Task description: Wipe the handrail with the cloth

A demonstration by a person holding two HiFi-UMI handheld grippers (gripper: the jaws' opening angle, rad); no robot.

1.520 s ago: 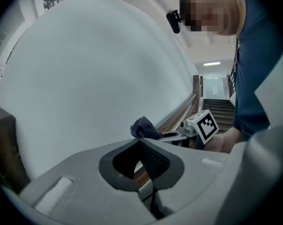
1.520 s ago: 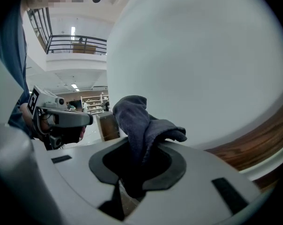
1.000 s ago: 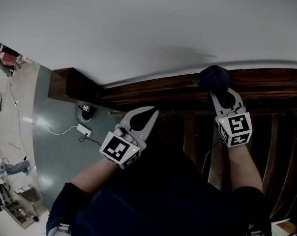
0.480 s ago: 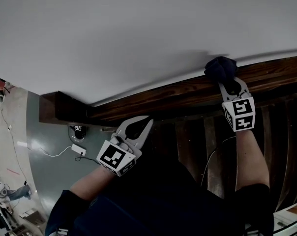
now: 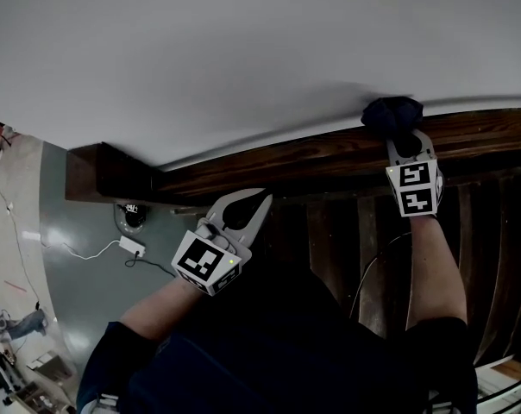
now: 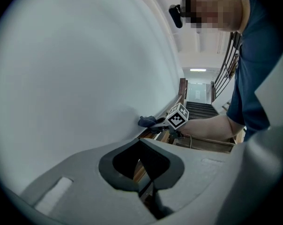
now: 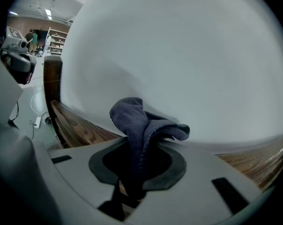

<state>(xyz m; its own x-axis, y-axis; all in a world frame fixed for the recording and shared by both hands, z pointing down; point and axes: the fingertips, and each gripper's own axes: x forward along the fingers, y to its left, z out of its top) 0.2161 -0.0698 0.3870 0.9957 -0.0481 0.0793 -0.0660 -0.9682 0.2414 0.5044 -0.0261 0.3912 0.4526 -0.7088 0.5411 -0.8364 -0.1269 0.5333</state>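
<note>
Right gripper (image 5: 404, 139) clamped on dark cloth (image 5: 392, 112), which is bunched atop the wooden handrail (image 5: 278, 169). Left gripper (image 5: 247, 207) closed and empty below the handrail. Advice: press cloth down firmly, stroke lengthwise.

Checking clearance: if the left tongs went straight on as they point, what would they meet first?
Probably the wooden handrail, just ahead of the left tongs, then the white wall; depth is unclear.

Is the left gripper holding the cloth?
No, the left gripper is shut on nothing; the cloth is clamped in the right gripper.
</note>
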